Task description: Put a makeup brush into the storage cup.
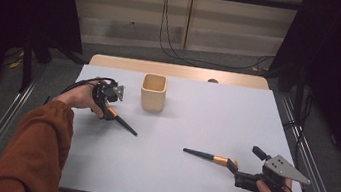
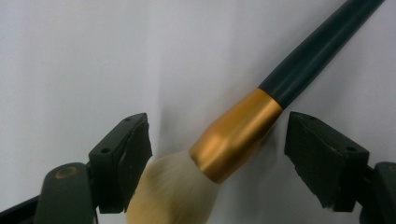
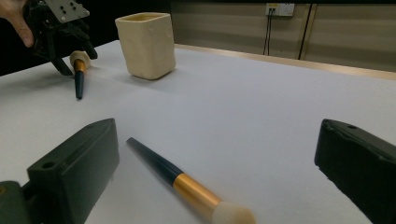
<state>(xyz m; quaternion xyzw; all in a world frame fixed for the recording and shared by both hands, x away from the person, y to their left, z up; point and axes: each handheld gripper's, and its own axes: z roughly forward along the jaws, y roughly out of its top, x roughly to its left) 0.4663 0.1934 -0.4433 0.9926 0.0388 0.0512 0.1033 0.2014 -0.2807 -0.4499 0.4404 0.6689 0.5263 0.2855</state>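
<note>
On the far left, my left gripper (image 1: 108, 110) sits over the left part of the white table (image 1: 187, 179), a little in from its left edge, tilted down at the first brush (image 1: 122, 122). In the left gripper view that brush (image 2: 261, 116) lies diagonally between my jaws, gold collar in the middle, pale bristles low by the left jaw; there is a gap on both sides, so the jaws are released and not pressing on it. From the right gripper view I see the same brush (image 3: 78, 74) lying on the table with its dark handle pointing away from the left gripper (image 3: 70, 63).

Moving right, the cream cup (image 1: 153, 92) stands upright near the far edge, just beside my left gripper. Between cup and near edge the surface lies open, wide room for a sweep.

Further right, the second brush (image 1: 210, 157) lies flat, handle tip pointing left, bristles towards my right gripper (image 1: 238, 172). That gripper rests near the table's front right corner, close to both edges. Its jaws stand wide apart, with the second brush (image 3: 187, 184) on the table between them, untouched.
</note>
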